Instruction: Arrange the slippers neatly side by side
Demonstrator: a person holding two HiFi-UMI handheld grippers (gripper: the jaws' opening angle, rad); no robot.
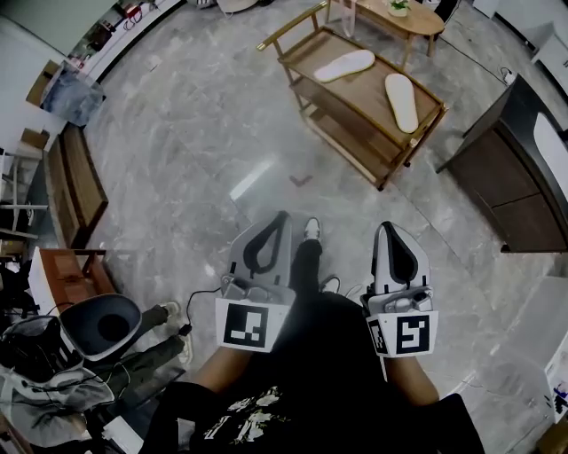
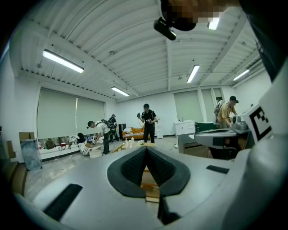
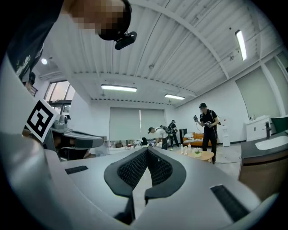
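Two white slippers lie apart on the top of a low wooden rack (image 1: 355, 137) across the floor. One slipper (image 1: 344, 65) sits at the rack's far left and the other slipper (image 1: 401, 101) at its right, angled differently. My left gripper (image 1: 282, 216) and right gripper (image 1: 388, 227) are held close to my body, well short of the rack. Both point forward, shut, with nothing between the jaws. The left gripper (image 2: 146, 149) and the right gripper (image 3: 147, 150) look level out across the room in their own views, where no slipper shows.
A dark cabinet (image 1: 510, 168) stands at the right and a wooden bench (image 1: 75, 182) at the left. A round wooden table (image 1: 408, 16) is behind the rack. A grey seat (image 1: 102, 324) sits at lower left. Several people (image 2: 147, 121) work further off.
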